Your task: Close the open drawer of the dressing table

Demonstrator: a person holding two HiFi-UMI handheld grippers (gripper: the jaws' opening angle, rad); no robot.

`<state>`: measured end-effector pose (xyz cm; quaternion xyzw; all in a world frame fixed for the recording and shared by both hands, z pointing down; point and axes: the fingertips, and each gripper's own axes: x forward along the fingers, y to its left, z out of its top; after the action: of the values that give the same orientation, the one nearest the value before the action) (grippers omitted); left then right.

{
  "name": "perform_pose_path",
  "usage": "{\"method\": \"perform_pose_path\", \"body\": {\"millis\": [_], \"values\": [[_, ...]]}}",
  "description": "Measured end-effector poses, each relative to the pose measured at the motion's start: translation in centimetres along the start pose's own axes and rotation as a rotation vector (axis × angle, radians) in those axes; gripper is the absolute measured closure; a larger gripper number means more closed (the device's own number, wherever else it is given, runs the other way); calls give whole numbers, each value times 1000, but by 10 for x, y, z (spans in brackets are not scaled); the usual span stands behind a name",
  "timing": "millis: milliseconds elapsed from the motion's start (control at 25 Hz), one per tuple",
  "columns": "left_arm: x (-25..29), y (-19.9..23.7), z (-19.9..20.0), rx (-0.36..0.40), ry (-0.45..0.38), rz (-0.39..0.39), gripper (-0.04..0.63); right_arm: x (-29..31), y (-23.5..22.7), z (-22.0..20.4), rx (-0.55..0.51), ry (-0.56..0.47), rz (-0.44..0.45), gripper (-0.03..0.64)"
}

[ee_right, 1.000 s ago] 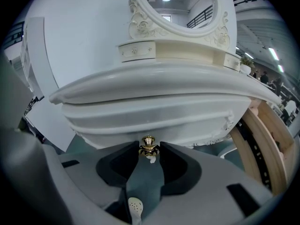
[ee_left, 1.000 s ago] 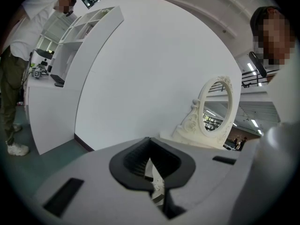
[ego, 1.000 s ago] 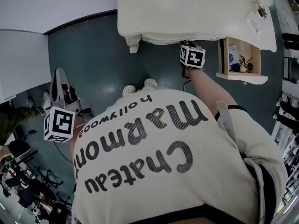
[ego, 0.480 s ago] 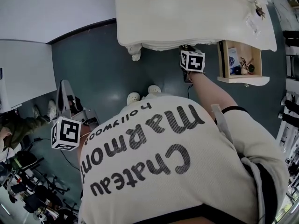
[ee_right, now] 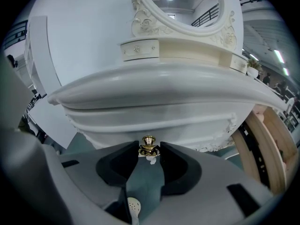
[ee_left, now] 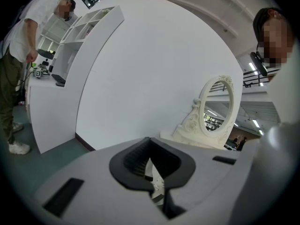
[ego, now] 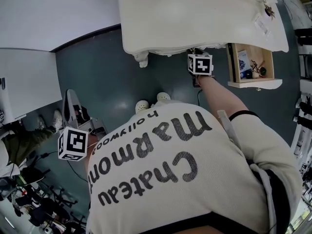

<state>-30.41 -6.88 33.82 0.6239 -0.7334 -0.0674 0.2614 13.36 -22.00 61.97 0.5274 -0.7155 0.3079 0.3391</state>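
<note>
The cream dressing table (ego: 195, 13) fills the top of the head view. Its side drawer (ego: 231, 62) stands pulled out at the right, with small items inside and the cream front panel (ego: 254, 85) toward me. The wooden drawer side (ee_right: 267, 149) shows at the right edge of the right gripper view. My right gripper (ego: 196, 52) reaches under the table's front edge. Its pads close on the brass knob (ee_right: 149, 146) of the middle drawer front. My left gripper (ego: 73, 144) hangs at my left side, away from the table. Its jaws (ee_left: 150, 142) are shut and empty.
Two white slippers (ego: 142, 105) lie on the dark floor below the table's carved leg (ego: 142, 58). A white partition (ego: 24, 82) and a small stand (ego: 78, 111) are at the left. A person (ee_left: 23, 55) stands by a white shelf. The oval mirror (ee_right: 183, 3) tops the table.
The head view has shifted slightly, so the left marker cube sits a little further right and lower. The right gripper stays at the knob, and the side drawer stays pulled out.
</note>
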Motion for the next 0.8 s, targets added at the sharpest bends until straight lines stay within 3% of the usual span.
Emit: {"method": "perform_pose_path", "body": {"millis": [800], "values": [[-3,1,7,18,12,13,588,3,1,9,20,-46,9,457]]}}
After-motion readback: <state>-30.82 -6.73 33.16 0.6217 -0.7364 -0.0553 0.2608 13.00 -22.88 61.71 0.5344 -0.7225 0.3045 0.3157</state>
